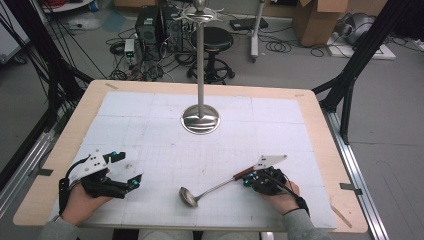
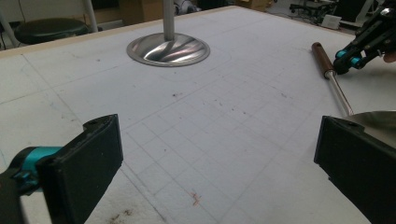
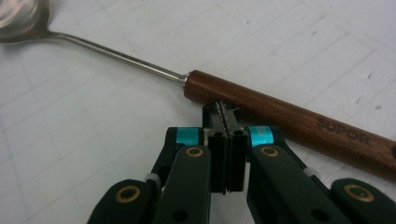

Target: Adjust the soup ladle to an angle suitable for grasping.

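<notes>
In the high view, a ladle is seen lying flat on the white bench, its empty bowl turned toward the left hand-held gripper. The right hand-held gripper is placed right at the brown handle. A tall metal stand is set farther back.

In the left gripper view, the left hand-held gripper is held wide apart, with nothing between its jaws.

In the right gripper view, the right hand-held gripper is clenched tight, tips against the handle, nothing gripped.

Left claw low, jaws spread wide, right claw low, jaws pressed together
</notes>
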A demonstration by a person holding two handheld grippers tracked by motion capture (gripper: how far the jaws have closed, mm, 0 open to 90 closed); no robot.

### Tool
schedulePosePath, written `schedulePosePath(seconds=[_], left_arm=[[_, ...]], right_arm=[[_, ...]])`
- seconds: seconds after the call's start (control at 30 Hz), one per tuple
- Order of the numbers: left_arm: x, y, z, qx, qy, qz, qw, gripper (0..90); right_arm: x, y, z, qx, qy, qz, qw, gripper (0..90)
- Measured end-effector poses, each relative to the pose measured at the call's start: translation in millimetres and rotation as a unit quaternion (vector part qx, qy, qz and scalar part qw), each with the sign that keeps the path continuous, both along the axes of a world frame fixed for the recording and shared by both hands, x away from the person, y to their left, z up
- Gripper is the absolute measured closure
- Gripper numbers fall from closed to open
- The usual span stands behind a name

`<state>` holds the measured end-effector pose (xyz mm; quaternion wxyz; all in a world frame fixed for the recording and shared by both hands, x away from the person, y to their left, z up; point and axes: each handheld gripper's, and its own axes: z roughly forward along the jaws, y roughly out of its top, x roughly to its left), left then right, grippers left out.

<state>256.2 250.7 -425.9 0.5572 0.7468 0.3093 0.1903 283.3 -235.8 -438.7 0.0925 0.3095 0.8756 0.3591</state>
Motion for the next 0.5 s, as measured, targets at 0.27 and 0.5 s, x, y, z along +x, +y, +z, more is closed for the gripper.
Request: schedulePosePath(seconds=[0.27, 0.5], left_arm=[[0.9, -0.5, -0.8, 0.002, 0.001, -0.001, 1.0, 1.7], [1.3, -0.1, 0.0, -0.001, -0.001, 0.002, 1.0, 1.7]], right_arm=[[7.2, 6.9, -0.7, -0.006, -0.01, -0.001, 0.9999, 90.0], [16.1, 13.7, -2.0, -0.005, -0.018, -0.003, 0.9998, 90.0]])
